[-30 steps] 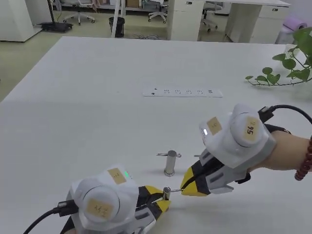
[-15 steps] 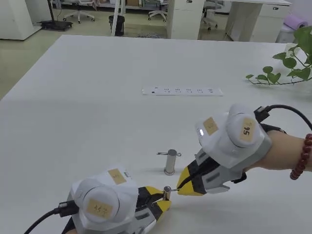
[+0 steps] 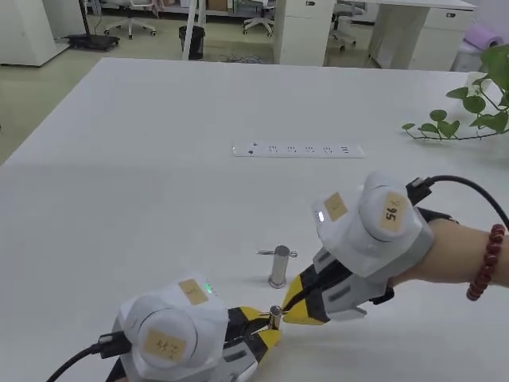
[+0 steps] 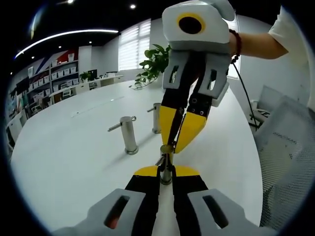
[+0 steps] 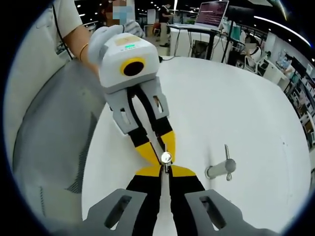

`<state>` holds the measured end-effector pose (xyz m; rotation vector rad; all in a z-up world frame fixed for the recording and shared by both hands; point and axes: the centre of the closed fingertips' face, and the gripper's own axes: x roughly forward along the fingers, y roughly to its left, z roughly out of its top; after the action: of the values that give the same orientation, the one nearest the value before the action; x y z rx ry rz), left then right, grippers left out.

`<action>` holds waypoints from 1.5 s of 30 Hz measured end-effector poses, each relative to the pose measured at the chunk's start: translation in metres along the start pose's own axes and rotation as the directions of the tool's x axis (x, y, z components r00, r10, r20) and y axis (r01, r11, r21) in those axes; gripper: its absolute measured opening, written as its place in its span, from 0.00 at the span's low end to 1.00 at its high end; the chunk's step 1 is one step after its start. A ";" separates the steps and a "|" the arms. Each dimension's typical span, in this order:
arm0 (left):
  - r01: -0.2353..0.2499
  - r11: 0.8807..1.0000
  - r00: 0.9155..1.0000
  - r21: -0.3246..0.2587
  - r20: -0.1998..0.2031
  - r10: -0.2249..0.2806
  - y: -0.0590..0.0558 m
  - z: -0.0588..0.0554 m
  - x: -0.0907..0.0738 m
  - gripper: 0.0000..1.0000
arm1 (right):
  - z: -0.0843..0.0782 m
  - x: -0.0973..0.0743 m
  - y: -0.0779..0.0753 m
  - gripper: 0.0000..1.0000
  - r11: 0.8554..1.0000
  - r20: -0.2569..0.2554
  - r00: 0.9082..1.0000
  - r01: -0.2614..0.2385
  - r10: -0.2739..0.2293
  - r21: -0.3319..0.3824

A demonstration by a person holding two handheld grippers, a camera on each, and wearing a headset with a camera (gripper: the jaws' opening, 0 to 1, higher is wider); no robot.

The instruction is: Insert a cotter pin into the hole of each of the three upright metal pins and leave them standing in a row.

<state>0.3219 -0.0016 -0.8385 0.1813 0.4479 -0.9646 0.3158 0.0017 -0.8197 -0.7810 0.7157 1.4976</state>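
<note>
Smooth white table [image 3: 159,183], power strip [image 3: 298,150] at 12 o'clock. Left gripper [image 3: 268,325] clamped on shiny cylindrical pin [image 3: 275,312]; right gripper [image 3: 292,308] pinched on thin wire cotter pin [image 3: 283,305].

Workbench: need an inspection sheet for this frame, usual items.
Surface: white table.
Job's things: near pin and far pin standing, both cottered; third pin upright in the left gripper's jaws.
Clutter: power strip; plant at the table's edge.
Grippers: left gripper shut on third pin; right gripper shut, apparently on a loose cotter pin at that pin's top.
Cables: left cable, right cable, each trailing behind its gripper.
Surroundings: office furniture beyond the table.
</note>
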 end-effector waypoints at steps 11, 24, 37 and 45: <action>-0.001 1.000 1.000 -0.004 0.003 0.001 0.000 0.001 0.001 0.07 | -0.004 -0.007 -0.001 0.10 1.000 0.000 1.000 0.013 -0.013 0.024; 0.005 1.000 1.000 -0.031 0.017 -0.005 0.000 0.000 0.001 0.07 | -0.001 -0.005 -0.001 0.04 1.000 0.014 1.000 0.015 -0.016 0.019; -0.004 1.000 1.000 -0.021 0.013 0.004 0.002 -0.002 0.002 0.07 | -0.001 -0.002 -0.002 0.06 0.999 0.014 1.000 0.022 -0.023 0.041; 0.001 1.000 1.000 -0.010 -0.002 -0.001 0.002 -0.004 0.001 0.09 | -0.004 -0.003 -0.002 0.13 0.998 0.011 0.999 0.030 -0.030 0.057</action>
<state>0.3229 -0.0004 -0.8425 0.1732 0.4541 -0.9634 0.3176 -0.0029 -0.8194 -0.7363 0.7310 1.4480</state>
